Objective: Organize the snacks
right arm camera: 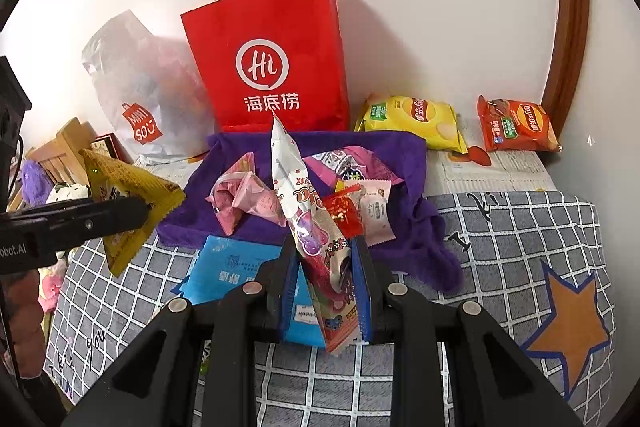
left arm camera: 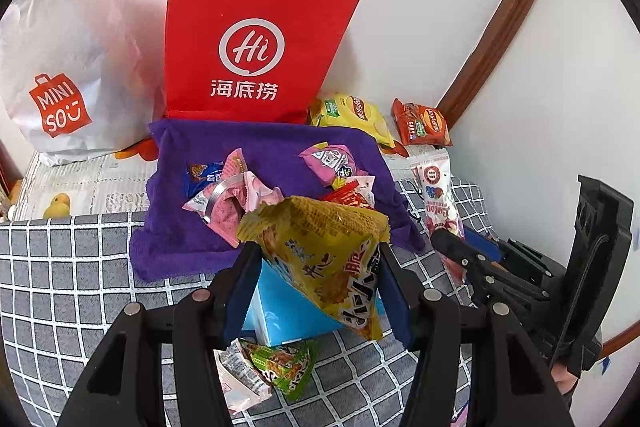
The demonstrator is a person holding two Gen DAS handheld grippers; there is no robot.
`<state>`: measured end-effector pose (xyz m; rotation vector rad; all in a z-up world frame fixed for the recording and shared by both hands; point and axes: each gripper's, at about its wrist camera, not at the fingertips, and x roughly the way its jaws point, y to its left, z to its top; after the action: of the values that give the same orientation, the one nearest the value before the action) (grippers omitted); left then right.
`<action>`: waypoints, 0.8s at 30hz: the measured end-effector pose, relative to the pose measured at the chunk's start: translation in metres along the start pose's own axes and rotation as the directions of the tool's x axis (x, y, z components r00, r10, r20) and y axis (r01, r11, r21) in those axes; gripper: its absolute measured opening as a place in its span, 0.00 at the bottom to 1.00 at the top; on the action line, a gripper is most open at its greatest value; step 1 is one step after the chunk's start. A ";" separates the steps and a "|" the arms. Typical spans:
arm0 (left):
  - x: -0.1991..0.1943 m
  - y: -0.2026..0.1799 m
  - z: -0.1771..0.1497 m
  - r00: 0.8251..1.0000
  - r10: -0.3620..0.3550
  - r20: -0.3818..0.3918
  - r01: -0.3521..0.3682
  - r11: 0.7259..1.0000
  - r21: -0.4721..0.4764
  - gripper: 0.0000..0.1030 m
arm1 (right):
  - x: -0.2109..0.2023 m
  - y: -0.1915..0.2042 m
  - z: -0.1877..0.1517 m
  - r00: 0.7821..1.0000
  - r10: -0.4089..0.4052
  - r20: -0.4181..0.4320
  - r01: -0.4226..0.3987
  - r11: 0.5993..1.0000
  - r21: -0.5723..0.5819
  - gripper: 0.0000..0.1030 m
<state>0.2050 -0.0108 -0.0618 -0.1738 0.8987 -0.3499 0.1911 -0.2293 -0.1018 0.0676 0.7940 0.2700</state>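
My left gripper (left arm camera: 316,259) is shut on a yellow triangular snack packet (left arm camera: 324,251) and holds it above the checked bedcover; it also shows in the right wrist view (right arm camera: 128,203). My right gripper (right arm camera: 326,259) is shut on a long pink-and-white candy packet (right arm camera: 304,211), held upright; that packet shows in the left wrist view (left arm camera: 438,203). Several small snack packets (right arm camera: 256,199) lie on a purple towel (left arm camera: 264,143). A blue packet (right arm camera: 228,271) lies below both grippers. A red paper bag (left arm camera: 256,39) stands behind the towel.
A white Miniso bag (left arm camera: 60,75) stands left of the red bag. A yellow chip bag (right arm camera: 416,123) and a red chip bag (right arm camera: 516,131) lie at the back right by the wall. A green packet (left arm camera: 280,367) and a pink-white packet (left arm camera: 236,375) lie on the bedcover under my left gripper.
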 end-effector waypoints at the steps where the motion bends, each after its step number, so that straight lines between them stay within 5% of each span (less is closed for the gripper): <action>1: 0.001 0.001 0.001 1.000 0.003 0.002 -0.003 1.000 0.000 0.54 | 0.001 0.000 0.001 1.000 0.002 0.000 -0.002 1.000 0.000 0.25; 24: 0.042 0.053 0.047 0.991 0.137 -0.004 -0.137 0.990 -0.034 0.54 | 0.095 0.025 0.054 0.996 0.057 -0.065 -0.063 0.994 -0.095 0.25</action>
<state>0.2782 0.0232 -0.0792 -0.1427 0.9136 -0.2070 0.2877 -0.1783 -0.1258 -0.0081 0.8407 0.3686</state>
